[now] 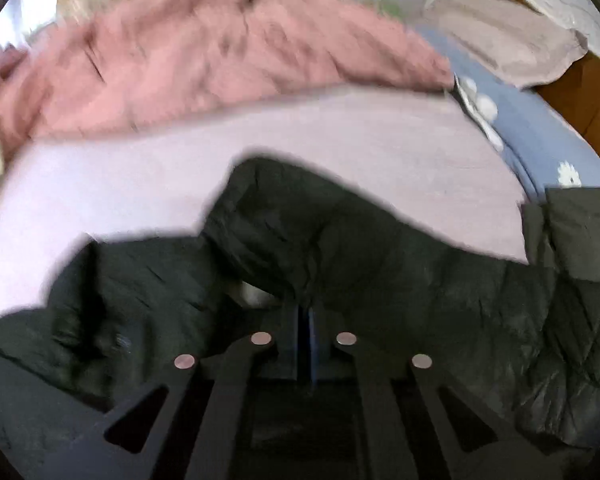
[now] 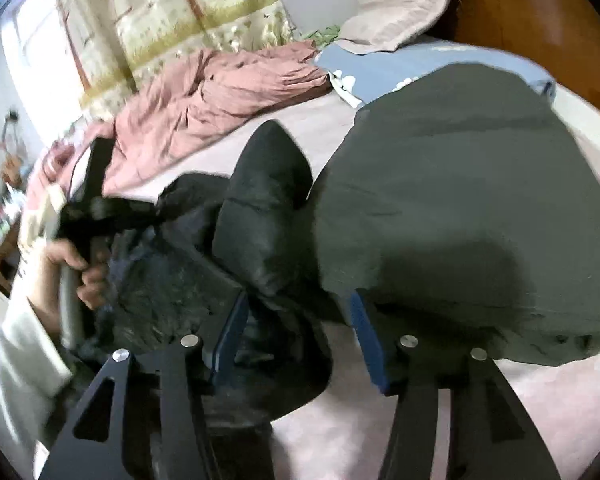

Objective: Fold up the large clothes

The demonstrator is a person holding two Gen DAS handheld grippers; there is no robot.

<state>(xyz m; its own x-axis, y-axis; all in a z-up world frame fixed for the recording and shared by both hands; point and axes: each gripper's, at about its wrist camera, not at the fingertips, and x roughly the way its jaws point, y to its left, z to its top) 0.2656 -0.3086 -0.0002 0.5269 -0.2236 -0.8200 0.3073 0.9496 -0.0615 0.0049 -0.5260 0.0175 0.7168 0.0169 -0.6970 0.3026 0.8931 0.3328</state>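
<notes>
A large dark green padded jacket (image 1: 380,264) lies on a pale pink bed sheet (image 1: 340,140). My left gripper (image 1: 305,320) is shut on a fold of the jacket, which bunches up in front of its fingers. In the right wrist view the jacket (image 2: 452,184) spreads across the bed, with a sleeve (image 2: 268,208) raised in the middle. My right gripper (image 2: 296,320) is open, its blue-padded fingers (image 2: 364,340) on either side of dark jacket cloth. The left gripper and the hand holding it show at the left of the right wrist view (image 2: 88,216).
A crumpled pink blanket (image 1: 204,52) lies at the far side of the bed. A blue daisy-print cloth (image 1: 540,132) and a beige pillow (image 1: 512,40) lie at the right. A wooden headboard (image 2: 540,12) and a patterned curtain (image 2: 172,12) stand behind.
</notes>
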